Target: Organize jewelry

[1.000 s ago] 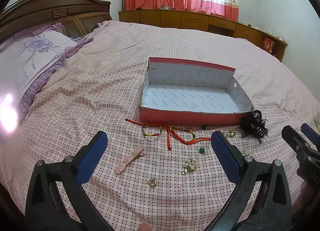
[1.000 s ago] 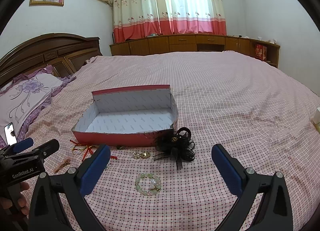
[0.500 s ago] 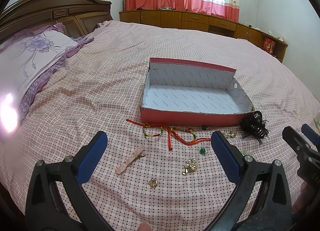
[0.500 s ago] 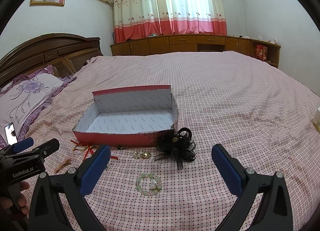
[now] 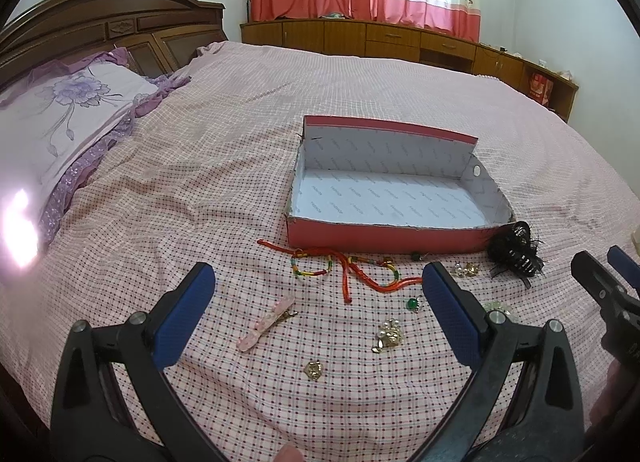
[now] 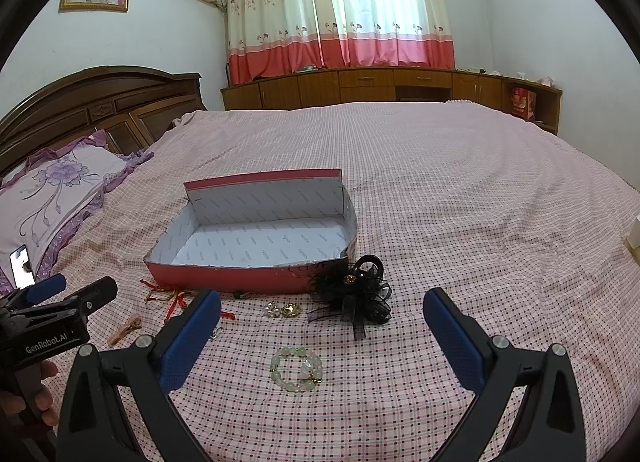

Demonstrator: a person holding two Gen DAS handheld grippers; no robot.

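Note:
An open red box [image 5: 384, 236] with a white lining lies on the bed; it also shows in the right wrist view [image 6: 240, 280]. Jewelry lies loose in front of it: red cords with a beaded bracelet [image 5: 352, 268], a pink hair clip [image 5: 266, 323], a gold brooch [image 5: 388, 336], a small gold piece [image 5: 314, 369], a green gem [image 5: 411, 304], a black lace hair bow [image 6: 352, 296], gold earrings [image 6: 284, 309] and a pale green bead bracelet [image 6: 297, 368]. My left gripper [image 5: 316, 314] is open and empty above the clip and brooch. My right gripper [image 6: 320, 342] is open and empty above the bead bracelet.
The pink checked bedspread [image 5: 200, 182] covers the whole bed. A purple floral pillow [image 5: 60, 118] and the wooden headboard [image 5: 100, 22] are at the left. A phone [image 6: 22, 272] lies by the pillow. Wooden cabinets [image 6: 380, 86] line the far wall.
Both grippers have drifted very slightly back from the box. Nothing was picked up and both stay open.

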